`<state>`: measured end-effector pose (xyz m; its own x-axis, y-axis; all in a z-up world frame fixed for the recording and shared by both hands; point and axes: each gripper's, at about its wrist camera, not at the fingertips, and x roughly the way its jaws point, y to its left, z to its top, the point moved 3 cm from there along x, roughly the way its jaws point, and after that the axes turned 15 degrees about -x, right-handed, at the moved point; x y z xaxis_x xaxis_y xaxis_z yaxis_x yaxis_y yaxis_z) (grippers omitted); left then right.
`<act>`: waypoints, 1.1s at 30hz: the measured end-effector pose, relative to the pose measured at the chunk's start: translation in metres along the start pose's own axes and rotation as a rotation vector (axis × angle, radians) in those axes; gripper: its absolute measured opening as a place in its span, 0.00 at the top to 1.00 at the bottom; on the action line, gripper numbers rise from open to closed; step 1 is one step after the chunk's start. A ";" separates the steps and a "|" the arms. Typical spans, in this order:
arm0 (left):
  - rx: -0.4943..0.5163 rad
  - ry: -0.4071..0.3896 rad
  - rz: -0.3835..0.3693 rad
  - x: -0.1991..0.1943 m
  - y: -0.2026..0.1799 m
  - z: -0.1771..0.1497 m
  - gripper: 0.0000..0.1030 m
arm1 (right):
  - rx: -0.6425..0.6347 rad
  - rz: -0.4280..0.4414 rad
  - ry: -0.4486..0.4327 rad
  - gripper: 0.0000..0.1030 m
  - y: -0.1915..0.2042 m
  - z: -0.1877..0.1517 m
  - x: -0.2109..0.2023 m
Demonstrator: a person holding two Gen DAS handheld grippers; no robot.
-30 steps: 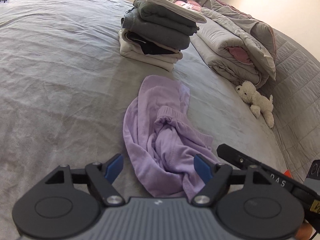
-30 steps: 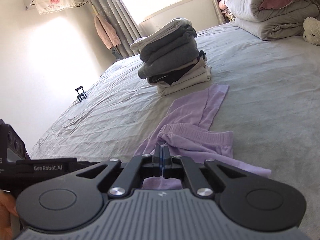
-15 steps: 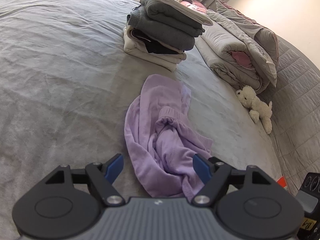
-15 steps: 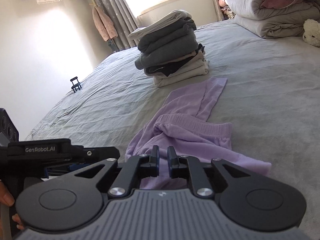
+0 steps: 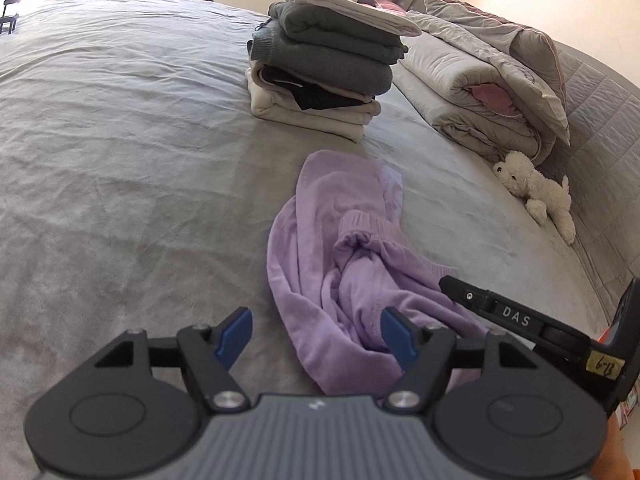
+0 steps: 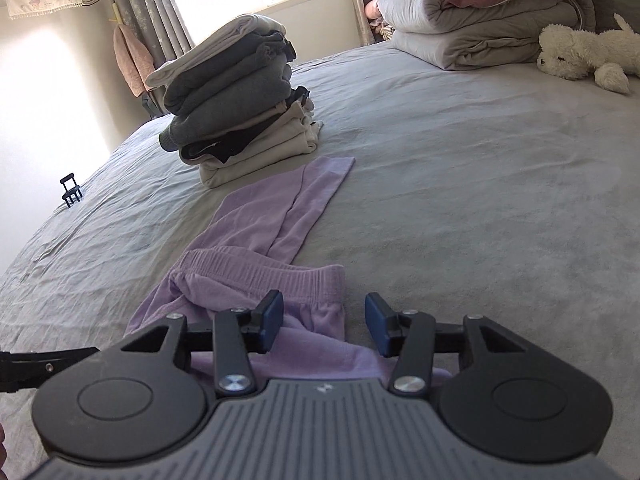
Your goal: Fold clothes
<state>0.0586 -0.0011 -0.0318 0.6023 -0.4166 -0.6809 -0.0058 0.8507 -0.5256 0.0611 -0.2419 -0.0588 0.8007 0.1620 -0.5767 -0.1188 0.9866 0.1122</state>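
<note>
Right gripper (image 6: 324, 322) jaws now opening; "DAS" label (image 5: 516, 317)

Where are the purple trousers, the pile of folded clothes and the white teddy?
purple trousers (image 6: 264, 276): right wrist view, on the elastic waistband.
pile of folded clothes (image 5: 332, 62): left wrist view, on a grey sweater mid-pile.
white teddy (image 5: 534, 190): left wrist view, on its body.

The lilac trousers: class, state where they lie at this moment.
In both wrist views the lilac trousers lie crumpled on the grey bed, just ahead of both grippers, with the stack of folded clothes beyond them.
</note>
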 end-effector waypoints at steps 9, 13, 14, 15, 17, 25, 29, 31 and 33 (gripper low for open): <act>-0.012 -0.005 -0.035 0.011 0.014 0.000 0.31 | -0.005 0.029 -0.068 0.91 0.001 -0.001 -0.004; -0.056 0.012 -0.057 0.009 0.023 0.004 0.31 | -0.021 0.071 -0.108 0.91 0.010 0.009 -0.018; -0.069 0.014 -0.069 0.007 0.025 0.005 0.31 | -0.027 0.084 -0.117 0.91 0.014 0.011 -0.021; -0.081 0.017 -0.078 0.005 0.026 0.006 0.31 | -0.028 0.102 -0.122 0.91 0.017 0.013 -0.024; -0.104 0.026 -0.093 0.003 0.028 0.007 0.31 | -0.030 0.138 -0.133 0.91 0.023 0.016 -0.030; -0.134 0.050 -0.143 -0.002 0.025 0.008 0.30 | -0.074 0.296 -0.130 0.92 0.057 0.018 -0.047; -0.198 0.085 -0.191 -0.003 0.029 0.011 0.30 | -0.117 0.358 -0.098 0.92 0.077 0.011 -0.050; -0.233 0.099 -0.208 -0.004 0.032 0.012 0.31 | -0.141 0.377 -0.083 0.92 0.086 0.006 -0.051; -0.259 0.110 -0.220 -0.005 0.034 0.012 0.31 | -0.161 0.391 -0.067 0.92 0.094 0.001 -0.052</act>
<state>0.0649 0.0340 -0.0406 0.5224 -0.6244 -0.5806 -0.0962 0.6334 -0.7678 0.0088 -0.1576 -0.0172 0.7127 0.5284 -0.4613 -0.5071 0.8425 0.1816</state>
